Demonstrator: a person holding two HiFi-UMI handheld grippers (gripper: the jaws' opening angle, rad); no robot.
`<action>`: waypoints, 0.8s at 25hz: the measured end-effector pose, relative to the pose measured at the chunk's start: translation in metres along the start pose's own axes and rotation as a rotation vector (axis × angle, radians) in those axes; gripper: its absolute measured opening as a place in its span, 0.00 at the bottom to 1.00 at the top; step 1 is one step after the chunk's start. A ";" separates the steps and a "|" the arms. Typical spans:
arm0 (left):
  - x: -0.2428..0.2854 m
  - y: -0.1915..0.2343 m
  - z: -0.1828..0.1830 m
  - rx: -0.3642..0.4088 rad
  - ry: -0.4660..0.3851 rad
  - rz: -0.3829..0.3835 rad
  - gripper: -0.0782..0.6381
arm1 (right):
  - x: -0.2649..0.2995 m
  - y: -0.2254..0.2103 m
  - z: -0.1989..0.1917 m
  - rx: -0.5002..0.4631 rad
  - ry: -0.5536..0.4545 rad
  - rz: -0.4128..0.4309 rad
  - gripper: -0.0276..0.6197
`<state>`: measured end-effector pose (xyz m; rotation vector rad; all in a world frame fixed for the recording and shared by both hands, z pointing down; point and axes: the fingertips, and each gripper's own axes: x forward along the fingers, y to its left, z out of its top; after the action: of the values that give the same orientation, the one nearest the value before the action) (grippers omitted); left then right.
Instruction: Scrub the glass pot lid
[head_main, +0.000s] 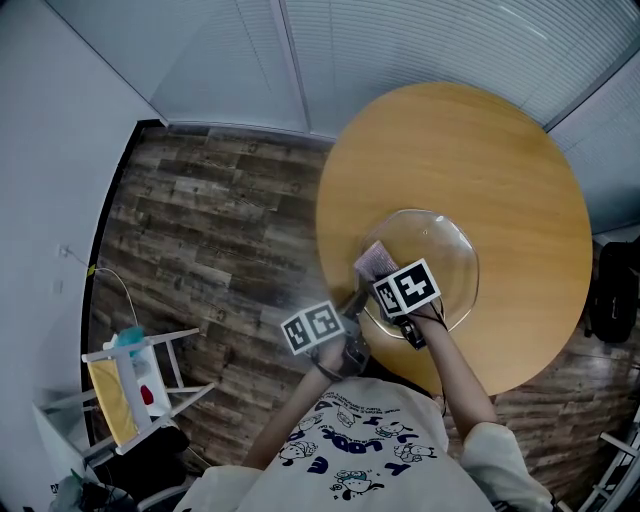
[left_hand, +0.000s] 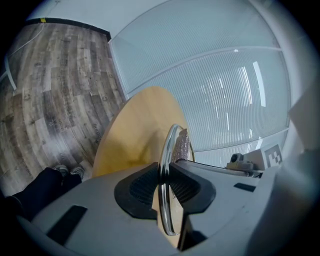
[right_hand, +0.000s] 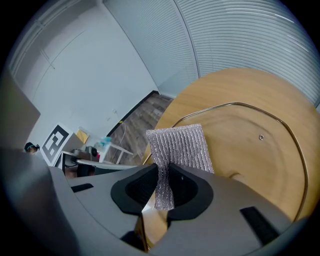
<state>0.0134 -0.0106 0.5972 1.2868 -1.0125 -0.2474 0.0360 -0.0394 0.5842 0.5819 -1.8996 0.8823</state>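
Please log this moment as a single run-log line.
left gripper: shut on glass lid rim | right gripper: shut on scrub pad | lid over round wooden table

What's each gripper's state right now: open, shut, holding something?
Left gripper: shut on the rim of the glass pot lid.
Right gripper: shut on the silver scrub cloth.

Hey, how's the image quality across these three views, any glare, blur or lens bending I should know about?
Head view: evenly lit and sharp, the glass lid nearly see-through with faint glints. Left gripper view: heavy fisheye, dark corners, bright glare along the lid's metal rim. Right gripper view: same bending of the blinds, scrub cloth crisp.
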 end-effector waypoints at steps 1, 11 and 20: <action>-0.001 0.000 0.000 0.003 0.000 0.001 0.21 | 0.000 0.001 0.001 0.002 -0.004 -0.006 0.16; -0.002 0.000 0.000 0.012 0.001 0.007 0.21 | 0.001 -0.004 0.014 0.023 -0.071 -0.056 0.16; 0.001 0.001 0.003 0.015 0.006 0.010 0.21 | 0.003 -0.016 0.028 0.042 -0.119 -0.101 0.16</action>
<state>0.0115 -0.0127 0.5983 1.2950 -1.0178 -0.2286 0.0306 -0.0709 0.5838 0.7644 -1.9434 0.8397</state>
